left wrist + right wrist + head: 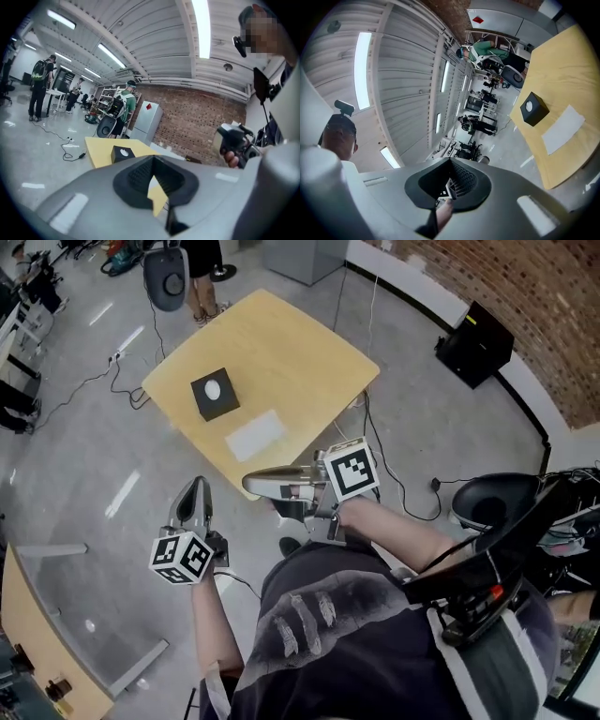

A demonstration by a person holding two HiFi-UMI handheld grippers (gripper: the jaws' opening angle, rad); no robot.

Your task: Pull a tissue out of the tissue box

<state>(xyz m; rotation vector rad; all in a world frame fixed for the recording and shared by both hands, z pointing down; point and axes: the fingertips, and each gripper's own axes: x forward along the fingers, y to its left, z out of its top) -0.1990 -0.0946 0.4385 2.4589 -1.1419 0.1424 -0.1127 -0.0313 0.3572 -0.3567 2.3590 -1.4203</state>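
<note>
**Table** (291,343): pale wooden top on a grey floor (84,456); carries the tissue box.

**Tissue box** (215,395): black cube, upright on the table. White shows in the round opening on its top.

**Loose tissue** (255,435): white sheet, flat on the table, near the tissue box on the person's side and not touching it.

**Left gripper** (194,491): held over the floor, off the table, well apart from the tissue box and on the person's side of it. Fingers (136,176) closed together, with nothing between them.

**Right gripper** (251,484): at the table's near edge, beyond the loose tissue from the tissue box and well apart from the box. Fingers (464,180) together, gripping nothing.

**Marker cubes** (181,557): one on each gripper, on the end away from the tissue box.
</note>
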